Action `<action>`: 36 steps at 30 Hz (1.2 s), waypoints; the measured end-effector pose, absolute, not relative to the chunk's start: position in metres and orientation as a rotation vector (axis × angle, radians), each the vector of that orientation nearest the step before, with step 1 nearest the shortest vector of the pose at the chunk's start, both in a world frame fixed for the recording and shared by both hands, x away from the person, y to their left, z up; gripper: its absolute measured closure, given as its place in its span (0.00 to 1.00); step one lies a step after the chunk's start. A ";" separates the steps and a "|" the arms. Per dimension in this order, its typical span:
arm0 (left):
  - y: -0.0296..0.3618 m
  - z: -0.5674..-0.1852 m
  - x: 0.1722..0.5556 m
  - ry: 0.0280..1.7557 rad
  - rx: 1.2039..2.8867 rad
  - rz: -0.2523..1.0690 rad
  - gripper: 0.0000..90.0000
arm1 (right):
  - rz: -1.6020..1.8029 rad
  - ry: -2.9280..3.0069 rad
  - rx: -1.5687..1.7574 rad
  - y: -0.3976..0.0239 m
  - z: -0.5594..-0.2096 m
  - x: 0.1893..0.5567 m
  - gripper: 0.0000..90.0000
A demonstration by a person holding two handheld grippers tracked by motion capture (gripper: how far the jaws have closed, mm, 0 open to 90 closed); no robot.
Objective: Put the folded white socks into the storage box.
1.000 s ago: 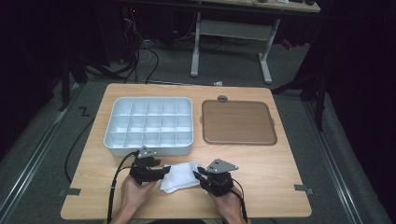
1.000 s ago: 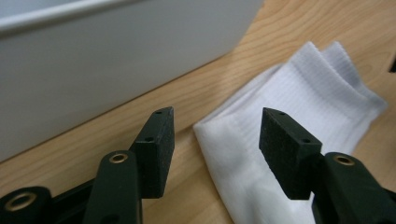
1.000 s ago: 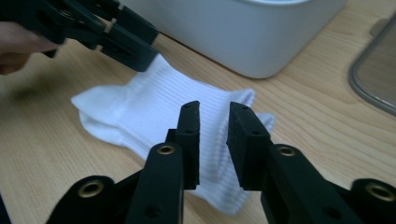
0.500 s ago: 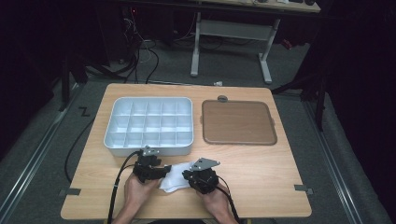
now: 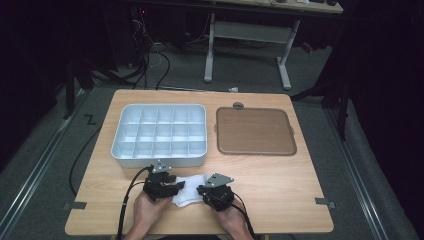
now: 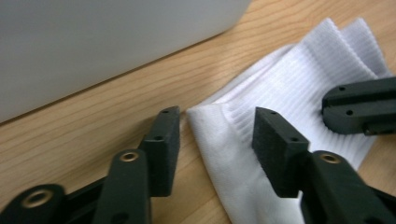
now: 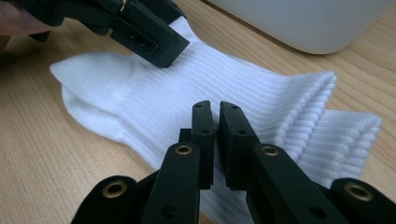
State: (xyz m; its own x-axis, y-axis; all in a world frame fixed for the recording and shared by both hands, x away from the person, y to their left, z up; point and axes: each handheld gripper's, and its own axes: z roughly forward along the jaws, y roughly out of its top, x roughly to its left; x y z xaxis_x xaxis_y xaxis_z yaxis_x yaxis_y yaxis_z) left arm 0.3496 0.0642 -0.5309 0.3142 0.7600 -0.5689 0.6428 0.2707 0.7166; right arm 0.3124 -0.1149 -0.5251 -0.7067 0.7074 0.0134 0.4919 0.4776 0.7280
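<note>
High view: white sock flat on the wooden table, just in front of the compartment tray; left gripper at its left end, right gripper at its right.

Left gripper view: left gripper jaws partly apart, having just been closing, one either side of the sock corner; pads not pressing.

Right gripper view: right gripper jaws drawn nearly together over the ribbed sock; whether fabric is pinched, cannot tell.
</note>
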 end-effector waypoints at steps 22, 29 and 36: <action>0.073 -0.516 0.345 1.350 1.409 0.014 0.94 | 1.077 2.451 1.036 -0.117 -0.519 0.317 0.94; 0.074 -0.503 0.341 1.324 1.392 -0.010 0.94 | 1.084 2.431 1.029 -0.115 -0.508 0.328 0.95; 0.077 -0.495 0.339 1.313 1.363 -0.038 0.94 | 1.043 2.480 1.036 -0.109 -0.519 0.334 0.96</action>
State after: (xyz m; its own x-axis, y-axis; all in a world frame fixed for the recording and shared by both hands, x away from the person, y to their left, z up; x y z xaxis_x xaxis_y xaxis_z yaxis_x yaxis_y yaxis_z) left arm 0.3389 0.0772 -0.4946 0.3663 0.6382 -0.6772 0.6766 0.3169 0.6646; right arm 0.3344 -0.1087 -0.5189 -0.7129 0.7003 0.0361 0.5156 0.4886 0.7038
